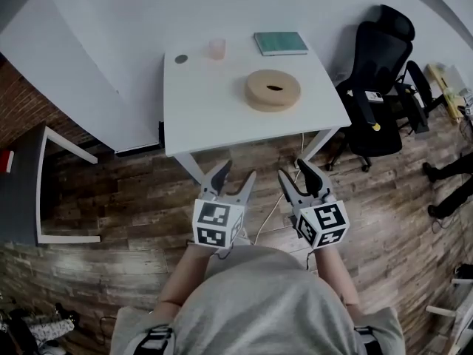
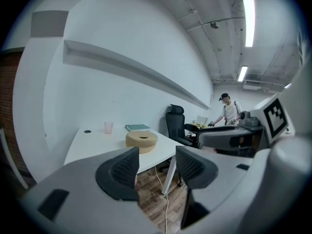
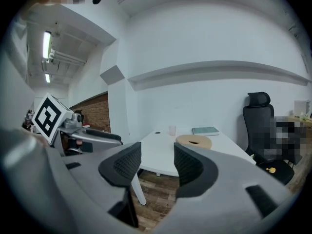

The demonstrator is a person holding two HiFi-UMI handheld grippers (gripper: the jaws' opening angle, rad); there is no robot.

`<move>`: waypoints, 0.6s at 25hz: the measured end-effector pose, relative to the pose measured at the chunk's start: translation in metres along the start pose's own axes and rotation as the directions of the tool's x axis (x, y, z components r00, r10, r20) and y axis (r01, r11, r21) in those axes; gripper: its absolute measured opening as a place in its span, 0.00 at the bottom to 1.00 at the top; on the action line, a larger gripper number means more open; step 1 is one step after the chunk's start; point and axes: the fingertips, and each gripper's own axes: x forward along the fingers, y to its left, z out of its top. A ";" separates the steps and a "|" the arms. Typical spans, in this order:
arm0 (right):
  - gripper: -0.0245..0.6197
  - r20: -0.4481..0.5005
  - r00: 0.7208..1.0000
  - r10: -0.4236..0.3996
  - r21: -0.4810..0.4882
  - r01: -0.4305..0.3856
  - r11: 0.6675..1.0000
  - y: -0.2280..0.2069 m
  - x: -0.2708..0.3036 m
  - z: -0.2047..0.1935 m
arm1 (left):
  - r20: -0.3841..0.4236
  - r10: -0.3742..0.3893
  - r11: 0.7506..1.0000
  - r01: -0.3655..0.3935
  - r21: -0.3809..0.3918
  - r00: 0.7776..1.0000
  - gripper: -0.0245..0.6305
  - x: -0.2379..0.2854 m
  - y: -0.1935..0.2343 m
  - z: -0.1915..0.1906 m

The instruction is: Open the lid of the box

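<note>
The box [image 1: 273, 89] is a round, flat tan container with a slot in its lid; it lies on the white table [image 1: 207, 102], right of its middle. It also shows far off between the jaws in the left gripper view [image 2: 141, 140] and the right gripper view [image 3: 194, 141]. Both grippers hang over the wooden floor, short of the table's near edge. My left gripper [image 1: 238, 170] [image 2: 157, 152] is open and holds nothing. Beside it, my right gripper [image 1: 293, 168] [image 3: 157, 152] is open too, with only air between its pads.
On the table's far side are a green book [image 1: 281, 43], a pink cup [image 1: 216, 48] and a small dark disc [image 1: 181, 59]. A black office chair [image 1: 377, 87] stands right of the table. A grey side table [image 1: 22, 183] is at the left. A person [image 2: 228, 111] stands in the background.
</note>
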 end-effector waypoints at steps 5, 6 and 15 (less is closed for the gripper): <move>0.36 0.003 1.000 -0.023 0.001 0.023 1.000 -0.011 0.031 0.006 | -0.001 -0.015 1.000 0.015 0.009 1.000 0.38 0.023 0.025 0.007; 0.36 0.004 1.000 -0.027 0.002 0.027 1.000 -0.012 0.037 0.007 | -0.001 -0.017 1.000 0.017 0.010 1.000 0.38 0.027 0.030 0.008; 0.36 0.000 0.999 -0.049 -0.001 0.049 0.999 -0.025 0.085 0.012 | -0.027 -0.042 0.999 0.042 0.003 0.999 0.38 0.064 0.067 0.007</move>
